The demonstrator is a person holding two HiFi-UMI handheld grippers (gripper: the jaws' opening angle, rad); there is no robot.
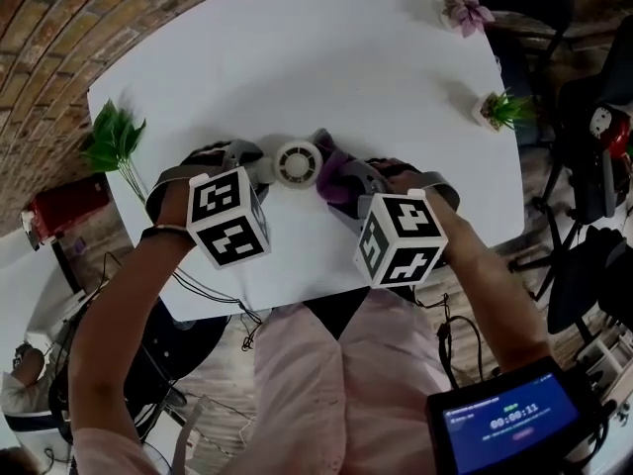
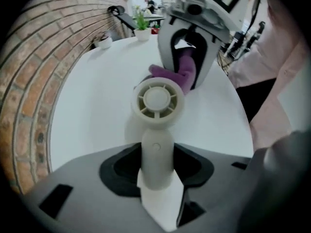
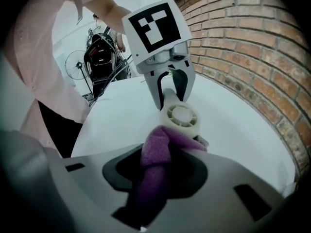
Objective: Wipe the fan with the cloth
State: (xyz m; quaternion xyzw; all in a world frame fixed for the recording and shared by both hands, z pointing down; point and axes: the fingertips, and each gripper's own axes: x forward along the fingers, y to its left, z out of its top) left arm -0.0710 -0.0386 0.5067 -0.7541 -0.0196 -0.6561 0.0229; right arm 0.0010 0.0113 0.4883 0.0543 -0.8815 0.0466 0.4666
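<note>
purple cloth (image 3: pixel 156 147) in right tool (image 3: pixel 155 171) touches fan (image 2: pixel 156 101) gripped by left tool (image 2: pixel 155 169).

Person: pale pink shirt (image 1: pixel 326 384) at six o'clock of the head view; dark wrist strap (image 1: pixel 161 234) on the left wrist.
Left gripper (image 1: pixel 259 169), right gripper (image 1: pixel 334 184): grey moulded shells, black jaw recesses.
Left marker cube (image 1: pixel 229 216), right marker cube (image 1: pixel 401 237): white, black square patterns.

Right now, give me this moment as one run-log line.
left gripper: shut on fan handle | right gripper: shut on purple cloth | contact: purple cloth against fan head | surface: white table
</note>
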